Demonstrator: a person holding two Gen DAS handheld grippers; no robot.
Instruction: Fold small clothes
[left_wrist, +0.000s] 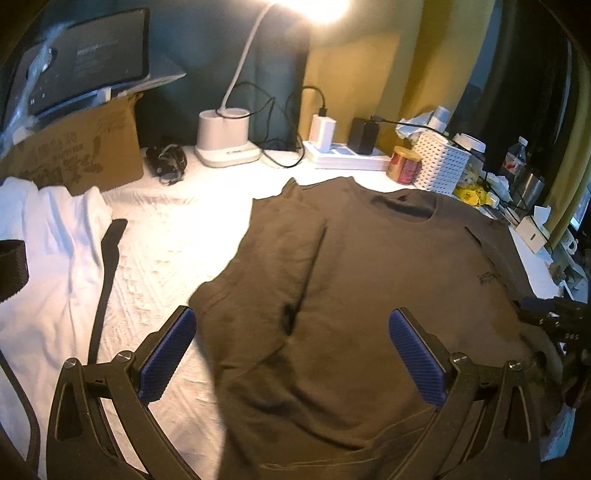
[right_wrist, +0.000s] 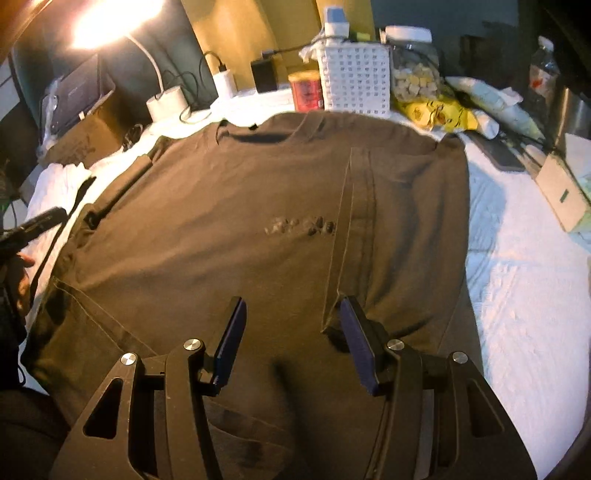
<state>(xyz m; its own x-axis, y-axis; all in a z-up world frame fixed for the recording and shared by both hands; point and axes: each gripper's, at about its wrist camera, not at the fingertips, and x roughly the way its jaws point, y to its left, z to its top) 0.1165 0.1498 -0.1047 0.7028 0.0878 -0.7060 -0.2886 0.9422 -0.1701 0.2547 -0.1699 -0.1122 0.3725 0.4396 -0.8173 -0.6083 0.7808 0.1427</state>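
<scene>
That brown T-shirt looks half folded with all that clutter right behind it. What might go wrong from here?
1. The brown T-shirt's collar lies right up against the red can and white basket; dragging the cloth could tip them.
2. Both sleeves are folded in already; the open right gripper hovers beside the right sleeve flap and might snag it undone.
3. The white garment lies close by on the left; a wide sweep could catch it.
</scene>
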